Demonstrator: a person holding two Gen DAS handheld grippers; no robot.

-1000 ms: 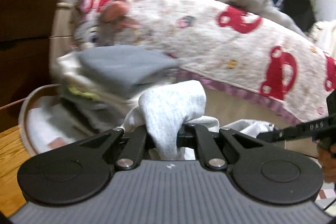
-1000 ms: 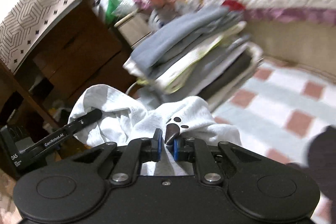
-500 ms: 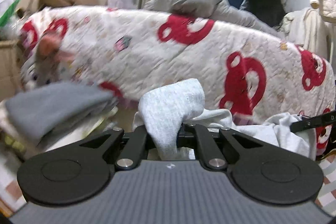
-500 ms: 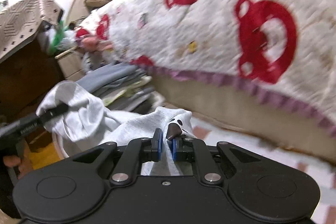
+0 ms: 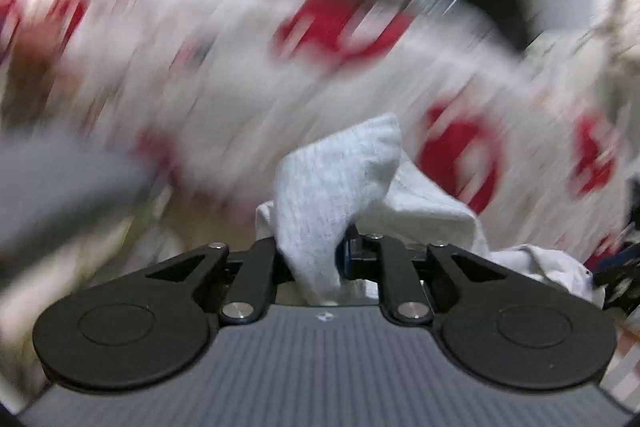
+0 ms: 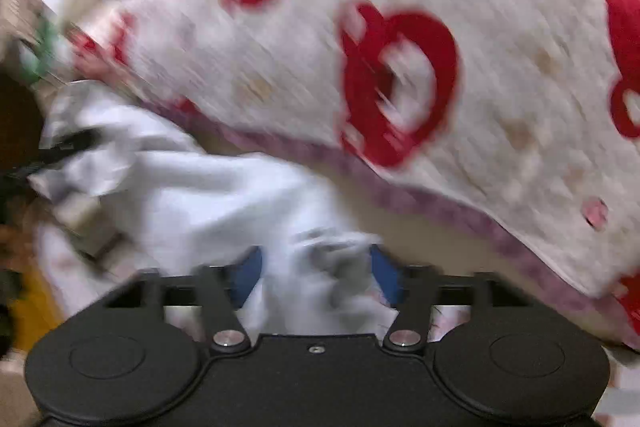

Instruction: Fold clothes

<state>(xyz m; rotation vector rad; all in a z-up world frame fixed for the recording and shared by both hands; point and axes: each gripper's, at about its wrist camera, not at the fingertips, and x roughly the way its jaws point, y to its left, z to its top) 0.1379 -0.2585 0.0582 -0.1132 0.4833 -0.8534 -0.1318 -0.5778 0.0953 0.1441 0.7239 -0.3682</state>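
White knit garment (image 5: 336, 187) may drop: we see left gripper (image 5: 312, 259) easing its pinch, right gripper (image 6: 316, 275) spreading wide around it.

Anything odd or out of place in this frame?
The white garment is bunched, not flat, strung between both tongs. The right tongs are opening, their blue pads standing clear of the cloth between them; the left tongs are opening too, cloth still between them. Both views are badly motion-blurred.
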